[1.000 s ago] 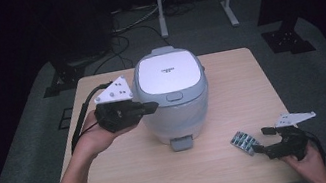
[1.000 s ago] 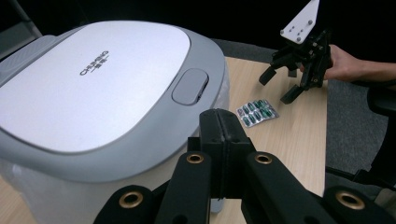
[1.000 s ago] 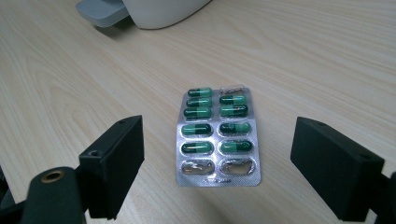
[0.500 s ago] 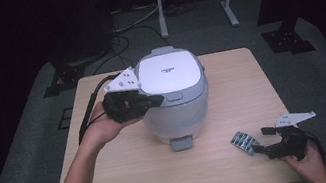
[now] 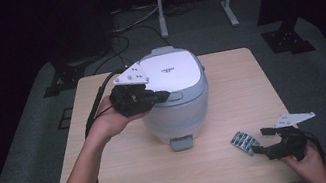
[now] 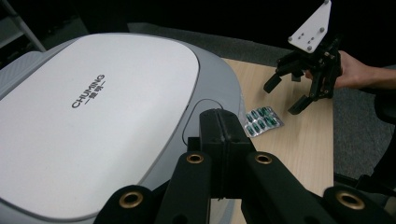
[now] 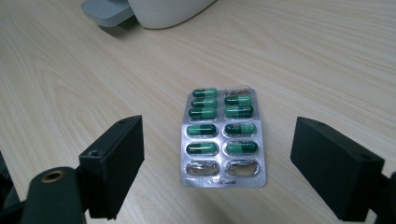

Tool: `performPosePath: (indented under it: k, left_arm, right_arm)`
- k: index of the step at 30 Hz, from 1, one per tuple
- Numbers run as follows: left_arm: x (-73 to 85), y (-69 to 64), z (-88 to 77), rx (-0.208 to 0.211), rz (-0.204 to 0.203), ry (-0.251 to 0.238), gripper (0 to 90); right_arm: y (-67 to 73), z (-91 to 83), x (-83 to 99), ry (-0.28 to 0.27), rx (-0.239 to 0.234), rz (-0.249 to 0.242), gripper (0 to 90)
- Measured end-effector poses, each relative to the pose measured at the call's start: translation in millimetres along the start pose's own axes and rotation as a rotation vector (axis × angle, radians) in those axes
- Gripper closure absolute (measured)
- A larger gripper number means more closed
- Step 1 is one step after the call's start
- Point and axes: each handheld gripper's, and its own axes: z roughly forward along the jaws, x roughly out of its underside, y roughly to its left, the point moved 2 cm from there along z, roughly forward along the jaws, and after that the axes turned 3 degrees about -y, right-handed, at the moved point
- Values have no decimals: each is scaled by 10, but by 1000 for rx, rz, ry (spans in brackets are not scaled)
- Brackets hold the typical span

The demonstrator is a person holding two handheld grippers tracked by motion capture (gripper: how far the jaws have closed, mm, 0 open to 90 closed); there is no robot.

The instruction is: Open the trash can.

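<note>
One silver blister strip of green capsules (image 7: pixel 222 137), nine filled and three pockets empty, lies flat on the pale wooden table (image 5: pixel 231 84) near one white-and-grey rice cooker (image 5: pixel 175 94). The right gripper (image 5: pixel 263 142) faces it, jaws apart. The left gripper (image 5: pixel 165 94), jaws together, touches the cooker's lid.

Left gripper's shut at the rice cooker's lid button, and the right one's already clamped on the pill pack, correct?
Not quite. The right gripper is open, jaws apart on either side of the pill pack, as the right gripper view shows. The left gripper is shut at the rice cooker.
</note>
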Motion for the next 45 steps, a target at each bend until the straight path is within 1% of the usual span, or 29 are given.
performPosePath:
  k: [7, 14, 24, 26, 29, 39, 41, 43, 45]
  left_arm:
    - [-32, 15, 80, 4, 1, 12, 900]
    - [-50, 32, 140, 7, 2, 18, 900]
    - [-48, 60, 217, 8, 3, 38, 900]
    - [-40, 62, 225, 8, 3, 41, 900]
    - [-32, 59, 229, 8, -6, 32, 900]
    - [-22, 38, 235, -2, 9, 42, 900]
    - [-7, 36, 246, 6, 7, 42, 900]
    - [6, 36, 244, 12, -4, 30, 900]
    - [13, 39, 245, 7, -6, 29, 900]
  right_arm:
    - [-4, -10, -1, -7, 1, 7, 160]
    - [-2, -6, -4, -8, 0, 3, 160]
    - [-4, -5, -3, -9, -3, 1, 160]
    - [-4, -5, -3, -9, -3, 0, 160]
    - [-1, -6, -4, -10, -2, 0, 161]
    - [14, 1, -8, -6, -7, -5, 160]
    - [17, 4, -9, -5, -8, -6, 160]
    - [21, 10, -9, -2, -10, -7, 160]
    - [22, 18, -7, 4, -12, -11, 160]
